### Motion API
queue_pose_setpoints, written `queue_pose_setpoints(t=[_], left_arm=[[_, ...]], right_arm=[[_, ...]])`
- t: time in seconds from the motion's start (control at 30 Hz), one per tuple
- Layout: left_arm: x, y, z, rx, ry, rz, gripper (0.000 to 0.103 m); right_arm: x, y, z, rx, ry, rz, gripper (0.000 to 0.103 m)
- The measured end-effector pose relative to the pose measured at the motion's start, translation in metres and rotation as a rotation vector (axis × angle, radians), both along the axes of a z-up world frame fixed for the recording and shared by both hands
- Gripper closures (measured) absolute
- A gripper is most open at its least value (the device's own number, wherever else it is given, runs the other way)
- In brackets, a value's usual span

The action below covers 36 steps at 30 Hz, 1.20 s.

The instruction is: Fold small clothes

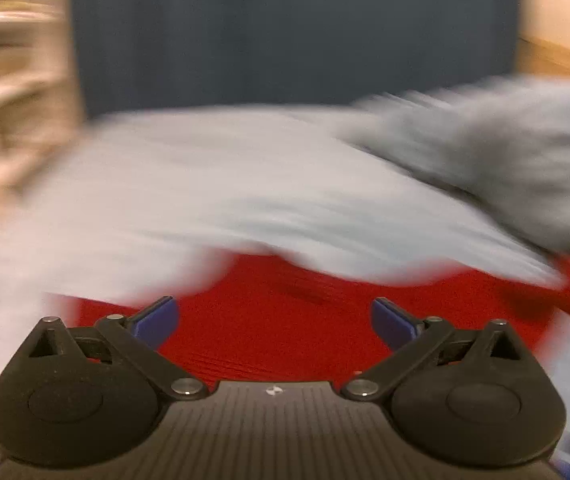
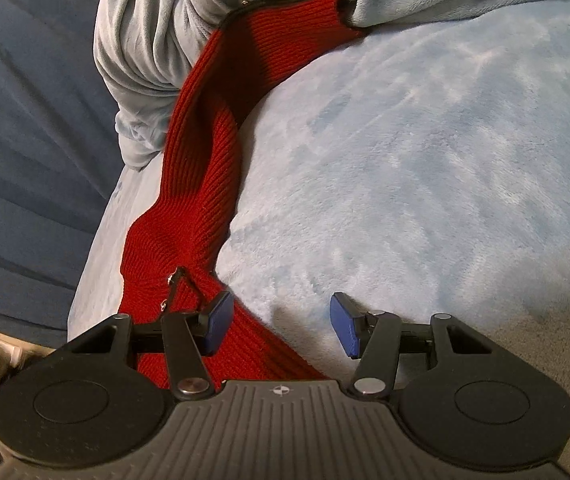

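Note:
A red ribbed knit garment (image 1: 269,320) lies on a pale blue fleece blanket (image 1: 189,184); the left wrist view is motion-blurred. My left gripper (image 1: 273,320) is open just above the red knit, nothing between its blue pads. In the right wrist view the red garment (image 2: 205,168) runs as a long narrow strip from the top centre down under the gripper, its far end tucked under a bunched pale blue fleece (image 2: 153,40). My right gripper (image 2: 281,324) is open, its left pad (image 2: 217,322) over the red knit's edge and its right pad over the blanket (image 2: 425,160).
A grey-blue crumpled cloth (image 1: 505,152) lies at the right on the blanket. A dark blue curtain (image 1: 285,28) hangs behind. Blurred wooden shelving (image 1: 9,80) stands at the left. Dark blue fabric (image 2: 25,120) drops off left of the blanket's edge.

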State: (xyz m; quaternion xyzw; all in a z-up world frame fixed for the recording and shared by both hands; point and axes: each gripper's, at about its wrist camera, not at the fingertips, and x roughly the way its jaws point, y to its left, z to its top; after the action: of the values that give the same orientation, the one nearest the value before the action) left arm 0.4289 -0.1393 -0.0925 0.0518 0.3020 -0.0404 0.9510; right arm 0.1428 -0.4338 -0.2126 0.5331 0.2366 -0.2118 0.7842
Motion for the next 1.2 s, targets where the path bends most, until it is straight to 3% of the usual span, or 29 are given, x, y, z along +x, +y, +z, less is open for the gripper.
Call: queue_pose_setpoints(t=[0.07,0.13,0.27,0.33,0.37,0.4,0.5,0.53,0.6,0.73,0.8,0.87,0.97,1.0,1.07,1.13,1.2], left_arm=[[0.017,0.052,0.005,0.040,0.018,0.092,0.001],[0.035,0.088,-0.008,0.066,0.128,0.068,0.001],[0.051,0.104,-0.049,0.184,0.288,-0.003,0.001],[0.050,0.098,-0.071,0.263,0.310,-0.043,0.035],[0.049,0.092,-0.077,0.294,0.301,-0.062,0.080],[0.046,0.093,-0.078,0.285,0.277,-0.048,0.084],[0.052,0.134,-0.062,0.048,0.231,0.083,0.086],[0.056,0.157,-0.063,-0.016,0.237,0.145,0.086],[0.065,0.187,-0.076,-0.061,0.293,0.219,0.087],[0.060,0.194,-0.082,-0.065,0.279,0.208,0.083],[0.061,0.181,-0.076,-0.006,0.252,0.219,0.062],[0.056,0.157,-0.061,0.085,0.163,0.170,0.044],[0.042,0.103,-0.034,0.128,0.085,-0.087,0.027],[0.036,0.080,-0.029,0.116,0.097,-0.219,0.016],[0.026,0.033,-0.029,0.115,0.143,-0.441,0.005],[0.013,-0.016,-0.040,0.167,0.158,-0.621,0.005],[0.001,-0.063,-0.062,0.268,0.180,-0.756,0.005]], right_arm=[[0.001,0.002,0.001,-0.008,0.003,0.000,0.047],[0.002,0.004,0.001,-0.021,0.007,0.000,0.047],[0.005,0.009,0.003,-0.062,0.016,0.008,0.046],[0.006,0.012,0.004,-0.094,0.021,0.022,0.046],[0.007,0.013,0.004,-0.106,0.022,0.025,0.046],[0.008,0.014,0.004,-0.119,0.024,0.028,0.046],[0.011,0.018,0.006,-0.164,0.034,0.041,0.045],[0.012,0.019,0.006,-0.177,0.036,0.045,0.045],[0.012,0.021,0.006,-0.189,0.037,0.047,0.045],[0.013,0.022,0.006,-0.203,0.036,0.053,0.045],[0.013,0.021,0.006,-0.202,0.035,0.054,0.045],[0.012,0.020,0.006,-0.196,0.033,0.056,0.045],[0.011,0.018,0.005,-0.178,0.028,0.055,0.045],[0.011,0.018,0.005,-0.175,0.028,0.056,0.045],[0.011,0.017,0.005,-0.167,0.028,0.056,0.045],[0.011,0.017,0.005,-0.158,0.027,0.056,0.045],[0.010,0.016,0.005,-0.146,0.026,0.055,0.045]])
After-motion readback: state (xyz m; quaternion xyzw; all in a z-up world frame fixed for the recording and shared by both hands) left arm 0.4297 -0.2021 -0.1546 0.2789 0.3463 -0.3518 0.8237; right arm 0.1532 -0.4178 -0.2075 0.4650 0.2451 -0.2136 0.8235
